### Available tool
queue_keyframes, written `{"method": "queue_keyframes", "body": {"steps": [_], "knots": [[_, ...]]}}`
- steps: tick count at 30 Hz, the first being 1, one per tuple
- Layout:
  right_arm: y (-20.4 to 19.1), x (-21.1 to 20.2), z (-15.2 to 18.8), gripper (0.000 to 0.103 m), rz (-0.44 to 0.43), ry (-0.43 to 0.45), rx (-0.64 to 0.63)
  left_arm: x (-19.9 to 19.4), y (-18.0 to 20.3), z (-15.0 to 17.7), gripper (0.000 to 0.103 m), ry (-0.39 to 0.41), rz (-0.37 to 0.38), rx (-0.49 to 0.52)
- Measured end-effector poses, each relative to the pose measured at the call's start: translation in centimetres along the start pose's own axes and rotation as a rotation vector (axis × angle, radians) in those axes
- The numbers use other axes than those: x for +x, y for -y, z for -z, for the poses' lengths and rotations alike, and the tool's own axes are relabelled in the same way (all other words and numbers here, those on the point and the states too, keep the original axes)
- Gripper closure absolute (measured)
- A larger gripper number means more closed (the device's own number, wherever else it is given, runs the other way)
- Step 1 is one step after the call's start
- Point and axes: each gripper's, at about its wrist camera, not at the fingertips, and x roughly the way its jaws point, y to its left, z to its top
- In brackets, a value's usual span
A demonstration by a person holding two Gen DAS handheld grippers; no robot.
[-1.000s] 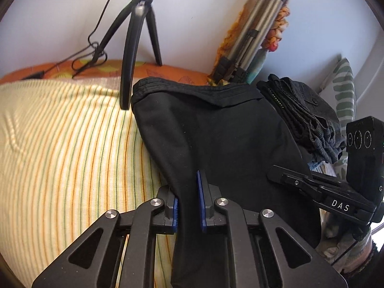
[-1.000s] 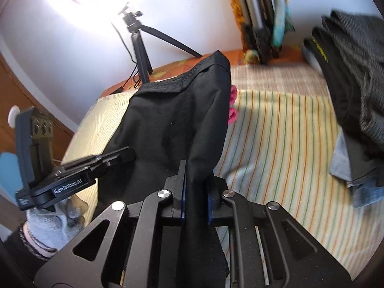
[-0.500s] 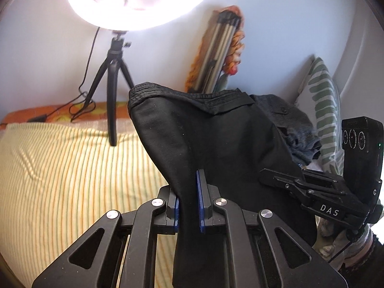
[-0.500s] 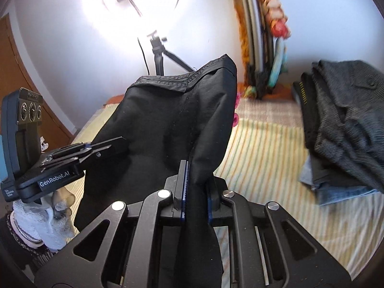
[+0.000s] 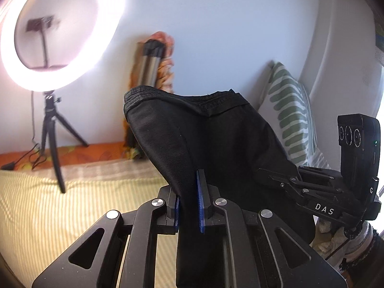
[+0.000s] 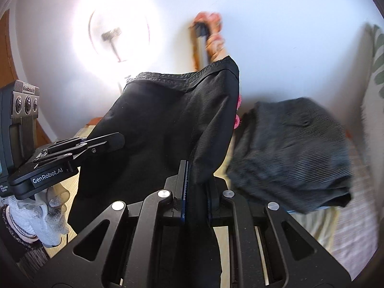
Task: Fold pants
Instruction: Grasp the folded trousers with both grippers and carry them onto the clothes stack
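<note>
My left gripper and right gripper each clamp the black pants, apparently lifted off the striped bed.

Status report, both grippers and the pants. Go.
Left gripper shut on black pants. Right gripper shut on same pants, lifted clear of striped bed. Folded dark clothes stacked at right.

pants black | bedsheet yellow-striped | pillow white, green-patterned
</note>
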Motion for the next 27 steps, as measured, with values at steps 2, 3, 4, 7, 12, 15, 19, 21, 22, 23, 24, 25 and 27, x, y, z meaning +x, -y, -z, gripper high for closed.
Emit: {"method": "queue_keyframes", "body": {"steps": [2,3,4,7,12,15,19,21,22,23,24,25,27], "knots": [[0.9,-1.2,-0.4,0.09,0.029,0.012,-0.012,0.6,1.4,-0.7,0.093,0.009,0.012,0.023],[1.6,-1.7,-0.7,0.09,0.043,0.017,-0.016,0.9,2.0,-1.0,0.093,0.014,0.019,0.032],[2.3,-2.3,-1.0,0.09,0.058,0.021,-0.017,1.3,2.7,-1.5,0.093,0.018,0.024,0.042],[4.1,-3.5,-1.9,0.09,0.1,0.034,-0.024,2.4,4.6,-2.8,0.093,0.032,0.047,0.066],[7.0,-4.5,-3.4,0.09,0.165,0.046,-0.031,4.8,7.3,-4.9,0.093,0.04,0.082,0.093],[8.8,-4.6,-4.1,0.09,0.2,0.049,-0.035,6.4,8.6,-5.9,0.093,0.043,0.091,0.117],[11.5,-4.2,-4.9,0.09,0.226,0.045,-0.018,8.4,9.7,-6.8,0.093,0.044,0.098,0.128],[12.7,-3.8,-5.2,0.09,0.249,0.041,-0.024,9.7,10.2,-7.1,0.093,0.043,0.097,0.133],[13.2,-3.4,-5.4,0.09,0.258,0.038,-0.026,10.2,10.3,-7.2,0.093,0.04,0.094,0.134],[13.7,-3.0,-5.6,0.09,0.262,0.034,-0.024,10.9,10.3,-7.3,0.093,0.037,0.09,0.135],[14.2,-2.6,-5.8,0.09,0.263,0.03,-0.02,11.5,10.4,-7.4,0.093,0.032,0.087,0.134],[14.8,-2.1,-5.9,0.09,0.264,0.027,-0.018,12.0,10.4,-7.4,0.093,0.029,0.083,0.133],[15.5,-1.0,-6.0,0.09,0.263,0.016,-0.012,13.2,10.4,-7.5,0.093,0.014,0.072,0.132]]}}
